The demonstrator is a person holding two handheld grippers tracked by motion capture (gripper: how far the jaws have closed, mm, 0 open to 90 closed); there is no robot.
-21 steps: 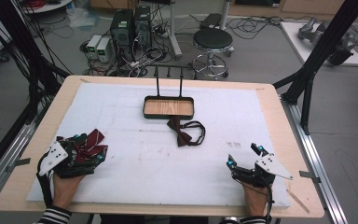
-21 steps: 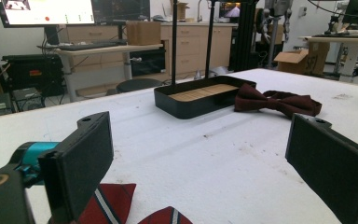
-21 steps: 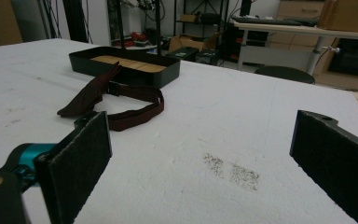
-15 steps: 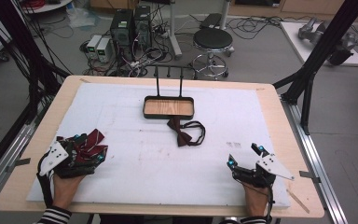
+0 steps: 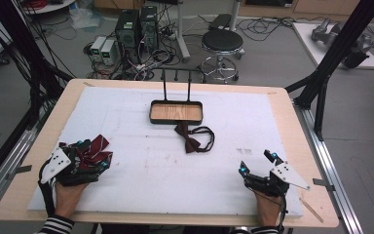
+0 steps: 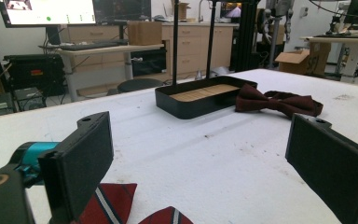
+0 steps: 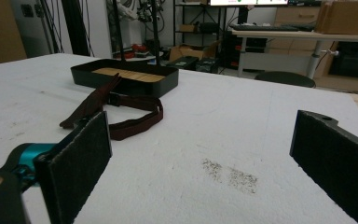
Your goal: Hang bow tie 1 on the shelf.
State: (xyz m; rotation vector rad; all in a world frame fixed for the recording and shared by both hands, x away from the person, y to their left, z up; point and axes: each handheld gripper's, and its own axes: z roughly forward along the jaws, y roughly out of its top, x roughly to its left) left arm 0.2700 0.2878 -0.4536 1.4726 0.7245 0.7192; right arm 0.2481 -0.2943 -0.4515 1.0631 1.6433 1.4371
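A dark maroon bow tie point(image 5: 192, 142) with its strap lies mid-table, just in front of a black tray point(image 5: 152, 113) with a wooden floor and two upright posts. A red striped bow tie point(image 5: 100, 146) lies at the near left. My left gripper point(image 5: 93, 155) rests over it, jaws wide apart, pressing on nothing. In the left gripper view the striped tie point(image 6: 114, 205) lies on the table below the open left gripper point(image 6: 200, 154), and the maroon tie point(image 6: 270, 101) sits beside the tray point(image 6: 186, 105). My right gripper point(image 5: 255, 162) stands open at the near right; the right gripper point(image 7: 200, 154) is empty.
The table carries a white foam sheet point(image 5: 141, 175) with a dirty smudge point(image 7: 228, 175) ahead of the right gripper. Black frame struts rise at the table's left and right sides. A stool point(image 5: 222, 41) and computer boxes stand on the floor beyond the far edge.
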